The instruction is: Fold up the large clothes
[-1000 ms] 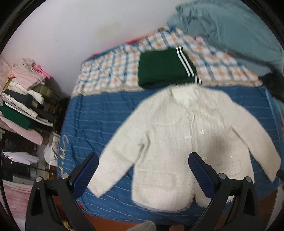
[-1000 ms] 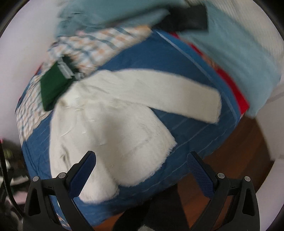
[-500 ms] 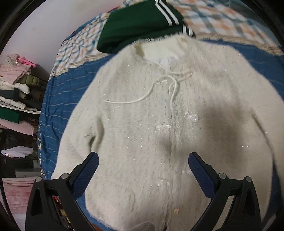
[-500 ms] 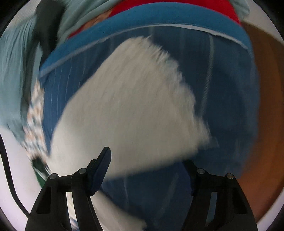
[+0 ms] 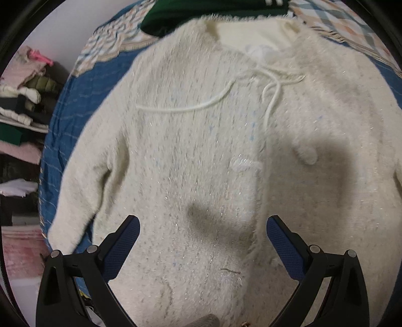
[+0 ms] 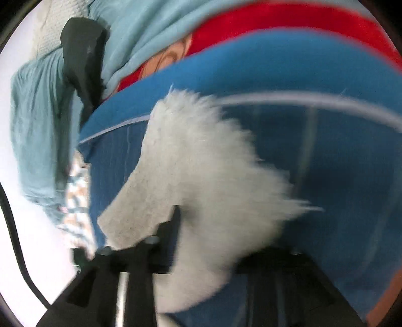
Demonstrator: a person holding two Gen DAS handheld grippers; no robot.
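A bed covered by a blue striped quilt [image 5: 62,120] serves as the work surface, with a checked blanket [image 5: 351,22] and a folded green garment [image 5: 201,12] at its far end and stacked clothes on shelves [image 5: 22,105] to the left; a white fluffy cardigan [image 5: 201,151] lies face up and spread flat on the quilt. My left gripper [image 5: 203,241] hovers over the cardigan's lower front with its jaws spread and holding nothing, while my right gripper [image 6: 213,241], in a heavily blurred view, appears pinched on the sleeve cuff [image 6: 206,176]. I judge the main risks to be the slippery pile sliding out of a shallow pinch mid-fold, and the loose drawstring [image 5: 196,108] getting trapped and bunching under the folded sleeve.
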